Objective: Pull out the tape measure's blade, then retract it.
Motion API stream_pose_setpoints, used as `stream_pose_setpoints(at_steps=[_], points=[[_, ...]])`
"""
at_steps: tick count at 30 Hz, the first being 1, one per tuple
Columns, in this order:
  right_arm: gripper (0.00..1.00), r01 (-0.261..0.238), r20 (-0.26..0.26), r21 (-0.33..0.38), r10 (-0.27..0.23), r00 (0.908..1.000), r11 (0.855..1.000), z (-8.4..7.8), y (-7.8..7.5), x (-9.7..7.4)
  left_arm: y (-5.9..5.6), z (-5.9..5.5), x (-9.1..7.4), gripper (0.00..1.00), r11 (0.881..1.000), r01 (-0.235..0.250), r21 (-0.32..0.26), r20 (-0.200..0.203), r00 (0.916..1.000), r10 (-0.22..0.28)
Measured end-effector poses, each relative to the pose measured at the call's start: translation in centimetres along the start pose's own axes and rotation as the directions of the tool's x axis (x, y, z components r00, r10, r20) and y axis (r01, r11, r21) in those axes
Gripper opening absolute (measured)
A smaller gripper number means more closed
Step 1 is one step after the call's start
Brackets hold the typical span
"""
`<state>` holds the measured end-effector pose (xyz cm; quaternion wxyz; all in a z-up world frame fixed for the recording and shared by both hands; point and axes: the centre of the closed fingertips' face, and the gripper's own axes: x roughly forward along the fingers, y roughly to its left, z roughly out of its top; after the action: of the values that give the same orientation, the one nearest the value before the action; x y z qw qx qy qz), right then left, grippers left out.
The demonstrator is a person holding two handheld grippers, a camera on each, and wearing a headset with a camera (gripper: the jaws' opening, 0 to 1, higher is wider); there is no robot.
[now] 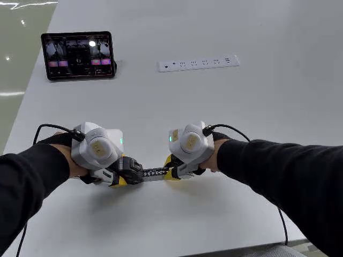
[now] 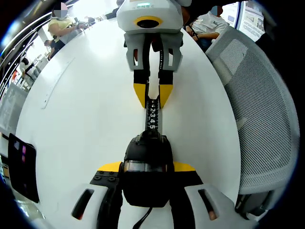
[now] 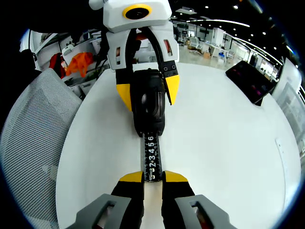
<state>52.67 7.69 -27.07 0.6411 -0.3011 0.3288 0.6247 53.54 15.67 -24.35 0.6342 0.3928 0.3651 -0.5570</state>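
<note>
The black tape measure case (image 2: 147, 164) sits between the yellow-tipped jaws of my left gripper (image 2: 147, 168), which is shut on it; the case (image 1: 128, 170) shows the same in the head view, low on the white table. A short length of black blade (image 1: 155, 172) with white numbers runs from the case to my right gripper (image 1: 172, 172). In the right gripper view the blade (image 3: 151, 155) ends between the jaws of my right gripper (image 3: 153, 177), which is shut on its tip. The case (image 3: 148, 102) lies just beyond, held by the left gripper (image 3: 147, 93).
A tablet (image 1: 78, 54) with a lit screen stands at the table's far left. A white power strip (image 1: 198, 63) lies at the far middle. A grey mesh chair (image 2: 267, 119) stands beside the table. People sit at the table's far end in the left gripper view.
</note>
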Motion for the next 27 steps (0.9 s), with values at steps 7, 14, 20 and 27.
stream_pose_setpoints(at_steps=[7,14,20,27], points=[[0.09,0.003,0.0,0.001,-0.003,1.0,1.0,-0.4,0.2,-0.3,0.0,0.0,0.0,0.33,1.0,-0.001,0.006,-0.001,1.0,0.001],[0.09,0.005,-0.003,-0.001,-0.005,1.0,1.0,-0.7,0.3,-0.7,0.0,0.1,0.0,0.33,1.0,-0.001,0.008,-0.001,1.0,0.001],[0.09,0.004,0.0,0.007,-0.004,1.0,1.0,-1.1,0.3,-1.1,0.0,0.0,0.1,0.33,1.0,-0.001,0.008,-0.001,1.0,0.001],[0.09,0.006,-0.001,0.009,-0.006,1.0,1.0,-1.4,0.3,-1.4,0.0,0.0,0.1,0.33,1.0,-0.001,0.009,-0.001,1.0,0.001]])
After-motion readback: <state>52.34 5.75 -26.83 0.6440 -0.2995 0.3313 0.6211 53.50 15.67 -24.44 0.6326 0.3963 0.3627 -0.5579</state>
